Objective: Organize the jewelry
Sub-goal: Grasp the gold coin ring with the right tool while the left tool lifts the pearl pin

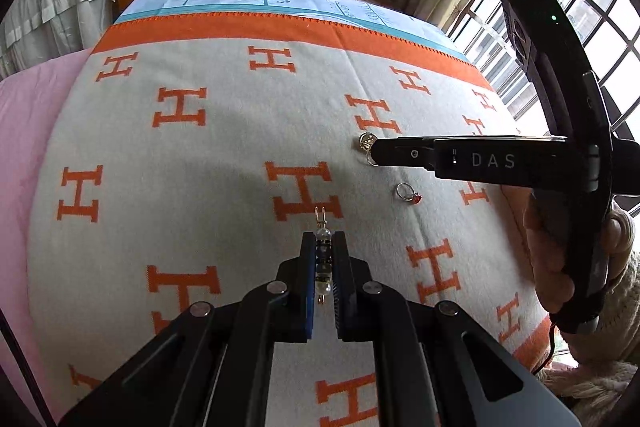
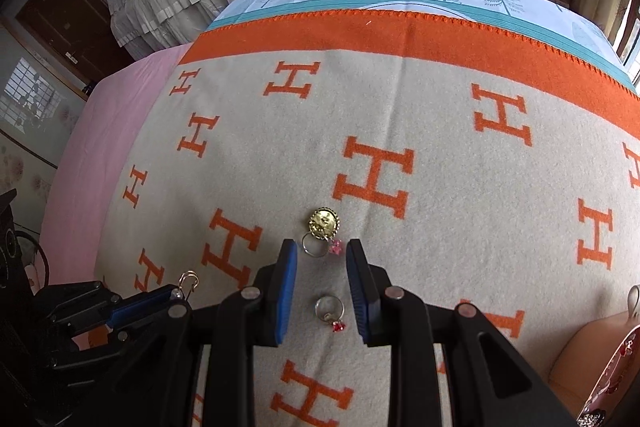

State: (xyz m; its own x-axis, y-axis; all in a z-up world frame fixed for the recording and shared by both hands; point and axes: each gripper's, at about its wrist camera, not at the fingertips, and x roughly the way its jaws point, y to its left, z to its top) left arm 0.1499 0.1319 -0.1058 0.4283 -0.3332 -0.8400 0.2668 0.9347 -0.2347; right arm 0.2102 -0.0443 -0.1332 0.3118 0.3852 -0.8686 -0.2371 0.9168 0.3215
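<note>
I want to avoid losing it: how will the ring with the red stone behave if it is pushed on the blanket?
The ring with the red stone lies flat, so it probably slides rather than rolls. The fuzzy blanket may catch it. Being thin and small, it is likely light and easily flicked.

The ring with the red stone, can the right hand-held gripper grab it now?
Probably yes. The right hand-held gripper stands open, and the ring with the red stone lies on the blanket between its fingers, with nothing covering it.
</note>
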